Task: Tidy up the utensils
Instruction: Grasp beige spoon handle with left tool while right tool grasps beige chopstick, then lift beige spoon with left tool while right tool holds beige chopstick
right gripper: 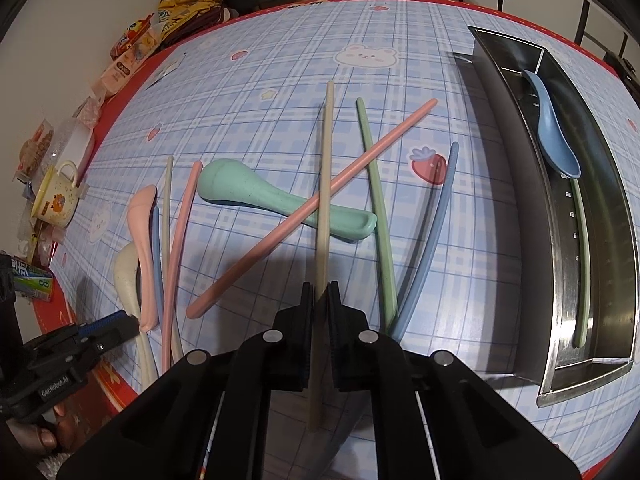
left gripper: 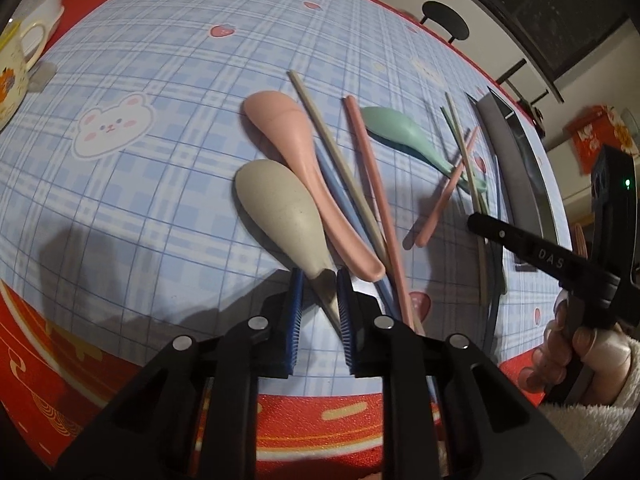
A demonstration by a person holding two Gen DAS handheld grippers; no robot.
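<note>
1. Worktop (right gripper: 280, 60): covered by a blue plaid cloth; utensils lie scattered across it.
2. Steel tray (right gripper: 516, 128): at the right; holds a blue spoon (right gripper: 554, 132) and a green chopstick (right gripper: 582, 264).
3. Left gripper (left gripper: 318, 280): jaws part-open around the beige spoon (left gripper: 276, 208) handle; contact cannot be confirmed.
4. Right gripper (right gripper: 320, 294): clamped on the beige chopstick (right gripper: 325, 184), which crosses the green spoon (right gripper: 256, 194) and a pink chopstick (right gripper: 280, 228).

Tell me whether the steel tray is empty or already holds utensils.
Not empty. The long stainless steel tray already holds a blue plastic spoon and a green plastic chopstick, seen in the right wrist view.
</note>
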